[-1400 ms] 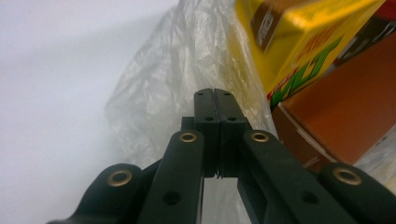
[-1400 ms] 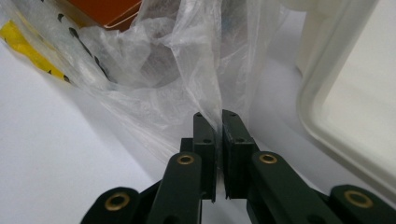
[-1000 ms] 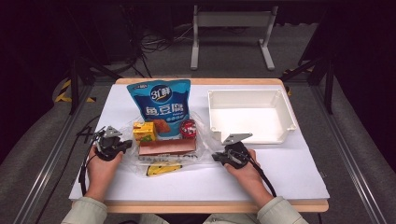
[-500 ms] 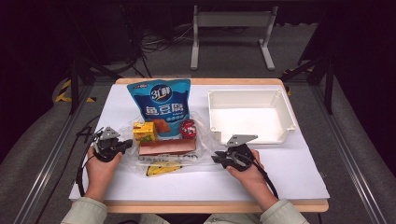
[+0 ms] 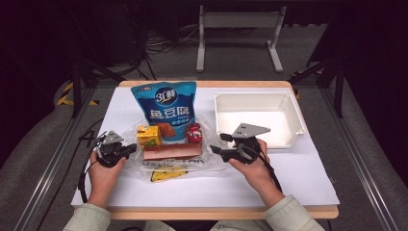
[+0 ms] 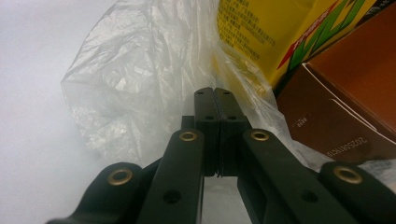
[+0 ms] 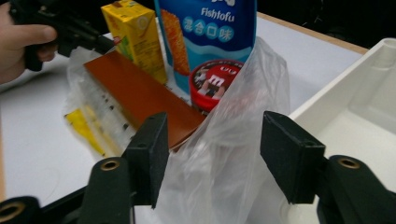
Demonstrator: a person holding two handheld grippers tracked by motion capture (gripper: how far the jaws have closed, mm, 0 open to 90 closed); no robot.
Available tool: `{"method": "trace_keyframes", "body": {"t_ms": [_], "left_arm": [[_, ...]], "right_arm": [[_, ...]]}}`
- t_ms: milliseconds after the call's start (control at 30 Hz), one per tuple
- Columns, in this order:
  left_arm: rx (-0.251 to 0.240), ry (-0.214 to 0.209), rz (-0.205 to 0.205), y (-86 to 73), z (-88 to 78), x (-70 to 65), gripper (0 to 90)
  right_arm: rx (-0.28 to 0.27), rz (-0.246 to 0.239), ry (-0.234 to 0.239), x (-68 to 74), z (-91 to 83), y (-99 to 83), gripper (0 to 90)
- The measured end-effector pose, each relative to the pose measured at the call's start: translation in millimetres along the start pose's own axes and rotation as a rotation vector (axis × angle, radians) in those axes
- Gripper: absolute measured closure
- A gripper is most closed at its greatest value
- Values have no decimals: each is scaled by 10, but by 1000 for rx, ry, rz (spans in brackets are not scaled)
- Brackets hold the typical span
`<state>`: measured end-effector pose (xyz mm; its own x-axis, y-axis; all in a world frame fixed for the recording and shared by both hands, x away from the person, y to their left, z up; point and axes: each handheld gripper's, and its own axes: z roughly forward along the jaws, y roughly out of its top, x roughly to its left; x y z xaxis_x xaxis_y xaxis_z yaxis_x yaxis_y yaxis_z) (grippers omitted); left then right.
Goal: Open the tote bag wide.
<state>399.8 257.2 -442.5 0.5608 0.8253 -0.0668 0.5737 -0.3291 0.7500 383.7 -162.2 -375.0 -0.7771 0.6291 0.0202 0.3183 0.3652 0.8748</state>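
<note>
Clear plastic film of the bag is pinched between the clenched jaws of the left tongs, which meet flat against each other in the left gripper view with the film gathered at their tips. Just beyond those tips and to their right stands the yellow juice carton, and below it lies the brown box, its printed edge turned toward the jaws. In the high view the left tongs sit at the left edge of the bag, level with the brown box. The right tongs are released: their jaws have just been opening, and the two pads stand apart with a raised fold of the bag between them, pressed by neither. Beyond that fold, moving away from the right tongs, lie the brown box, the red round tub, the juice carton and the blue fish tofu pouch standing upright behind them. A yellow flat packet lies under the film to the left of the right tongs. The white tray is just to their right. In the high view the right tongs are held beside the tray's near left corner, all resting on the white worktop.
</note>
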Motion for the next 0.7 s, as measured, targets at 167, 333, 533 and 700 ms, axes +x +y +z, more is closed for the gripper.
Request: {"method": "trace_keyframes", "body": {"t_ms": [167,333,533,700], "left_arm": [[-4,2,4,-11,0,4,890],[-10,-4,-14,-37,-16,37,888],[-6,-7,-15,-36,-6,32,886],[-3,-10,-17,-35,0,27,885]], "right_arm": [[10,-1,-21,4,232,77,368],[59,12,-27,29,441,54,373],[99,30,-45,13,540,18,416],[130,35,-68,8,598,-2,497]]}}
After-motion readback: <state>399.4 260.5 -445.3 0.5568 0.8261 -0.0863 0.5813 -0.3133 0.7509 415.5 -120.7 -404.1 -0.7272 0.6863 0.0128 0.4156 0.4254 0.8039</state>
